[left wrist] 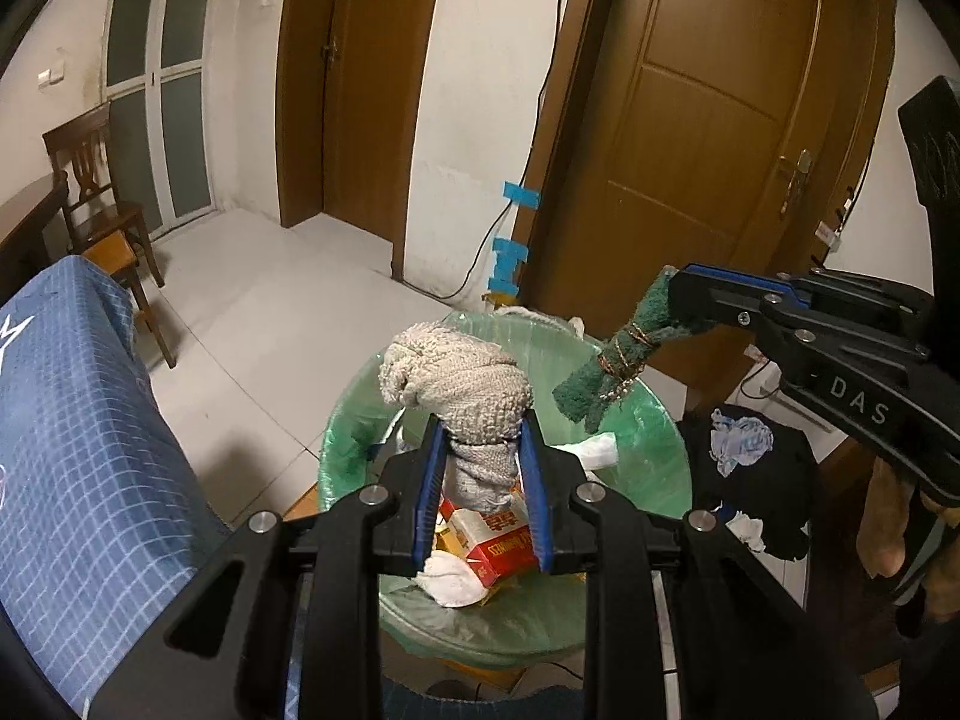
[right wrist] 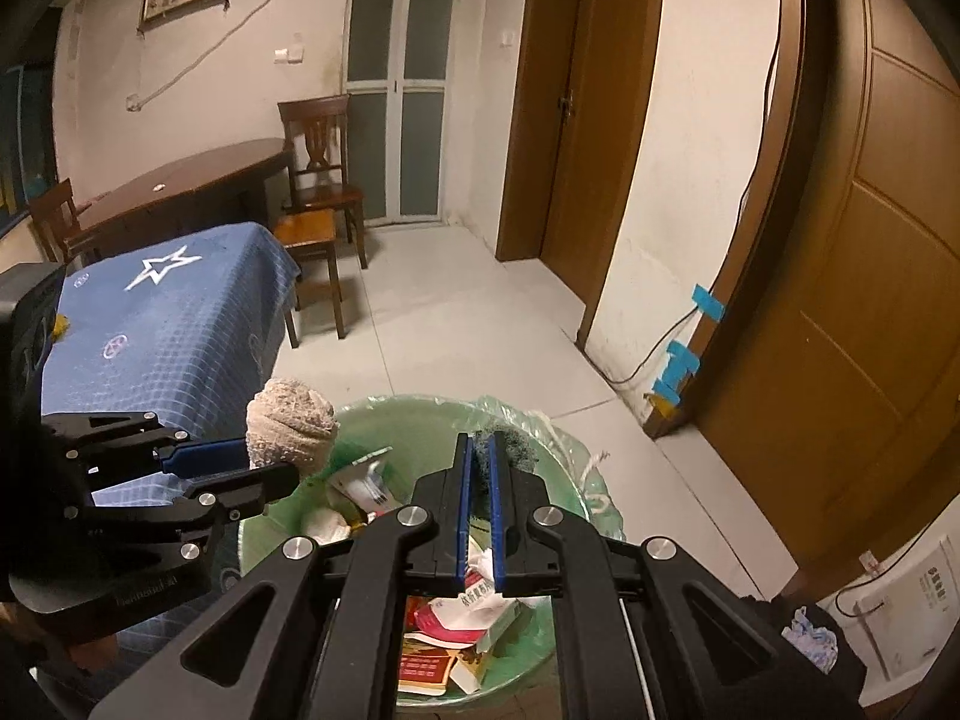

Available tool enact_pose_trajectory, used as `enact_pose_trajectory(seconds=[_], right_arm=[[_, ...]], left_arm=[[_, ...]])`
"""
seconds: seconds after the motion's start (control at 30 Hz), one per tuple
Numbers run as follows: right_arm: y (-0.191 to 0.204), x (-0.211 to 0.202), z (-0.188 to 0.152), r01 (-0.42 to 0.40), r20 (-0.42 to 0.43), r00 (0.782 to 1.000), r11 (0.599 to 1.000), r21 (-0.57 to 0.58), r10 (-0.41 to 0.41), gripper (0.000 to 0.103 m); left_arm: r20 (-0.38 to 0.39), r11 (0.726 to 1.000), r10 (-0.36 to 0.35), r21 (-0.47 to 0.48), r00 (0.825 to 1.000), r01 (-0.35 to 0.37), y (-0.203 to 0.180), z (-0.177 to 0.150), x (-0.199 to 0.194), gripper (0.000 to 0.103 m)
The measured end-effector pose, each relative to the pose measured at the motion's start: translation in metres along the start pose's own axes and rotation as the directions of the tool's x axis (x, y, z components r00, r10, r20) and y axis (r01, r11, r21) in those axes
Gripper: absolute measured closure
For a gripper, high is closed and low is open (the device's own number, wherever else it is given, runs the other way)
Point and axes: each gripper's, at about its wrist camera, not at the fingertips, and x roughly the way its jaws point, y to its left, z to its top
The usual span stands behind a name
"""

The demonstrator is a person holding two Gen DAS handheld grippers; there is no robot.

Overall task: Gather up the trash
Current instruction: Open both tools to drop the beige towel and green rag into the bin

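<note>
Left wrist: close above the bin, facing down and toward the doors.
Right wrist: same, from the bin's right.
Shared: bin, blue-covered table.

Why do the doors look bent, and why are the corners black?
Left wrist view: fisheye lens bows the brown door and blacks the corners; the beige cloth stays sharp. Right wrist view: same bending on the door frame, with warm, dim indoor light and glare on the wall.
</note>
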Motion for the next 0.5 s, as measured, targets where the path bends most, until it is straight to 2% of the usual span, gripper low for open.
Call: enact_pose_trajectory(seconds=[0.5], right_arm=[[0.010,0.010,0.000,0.001,-0.009,1.000,1.000,-0.001,-0.001,0.097]], left_arm=[[-0.023,1.000,0.006,-0.007,1.000,-0.006,0.000,0.004,0.017,0.078]])
